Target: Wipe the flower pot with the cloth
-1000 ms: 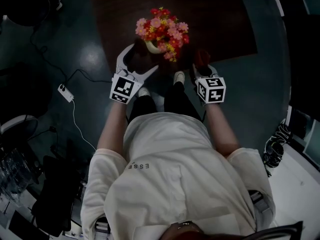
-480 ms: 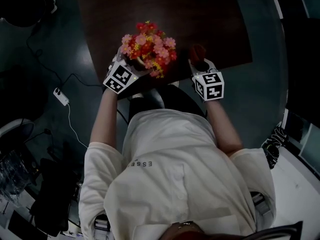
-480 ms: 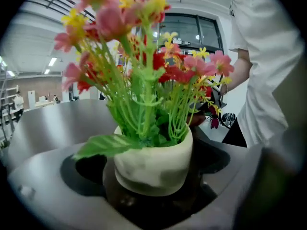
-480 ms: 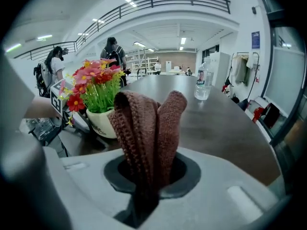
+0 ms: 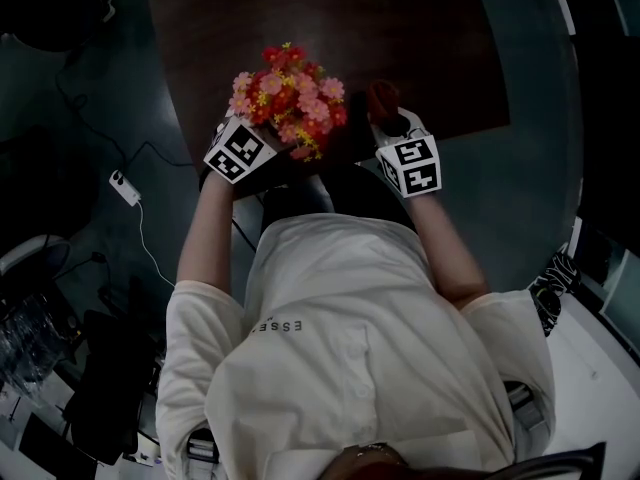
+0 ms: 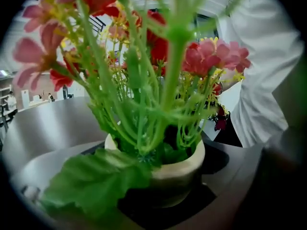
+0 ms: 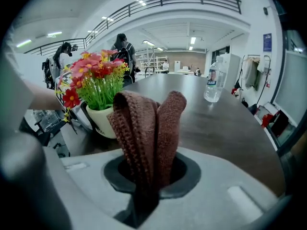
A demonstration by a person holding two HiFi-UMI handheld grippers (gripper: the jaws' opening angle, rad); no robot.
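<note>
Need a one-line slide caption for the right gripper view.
Right tongs pinch a folded brown cloth, with the cream flower pot at left on the dark table.

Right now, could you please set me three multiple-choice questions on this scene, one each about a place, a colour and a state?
1. In the right gripper view, where does the flower pot stand from the cloth?
A) to its right
B) to its left
C) on top of it

2. What colour is the flower pot?
A) blue
B) black
C) cream

3. How is the right gripper?
A) shut on the cloth
B) open and empty
C) shut on the flower pot

Answers: 1 B, the flower pot shows left of the folded cloth. 2 C, its wall is pale cream. 3 A, the jaws pinch the brown cloth between them.
</note>
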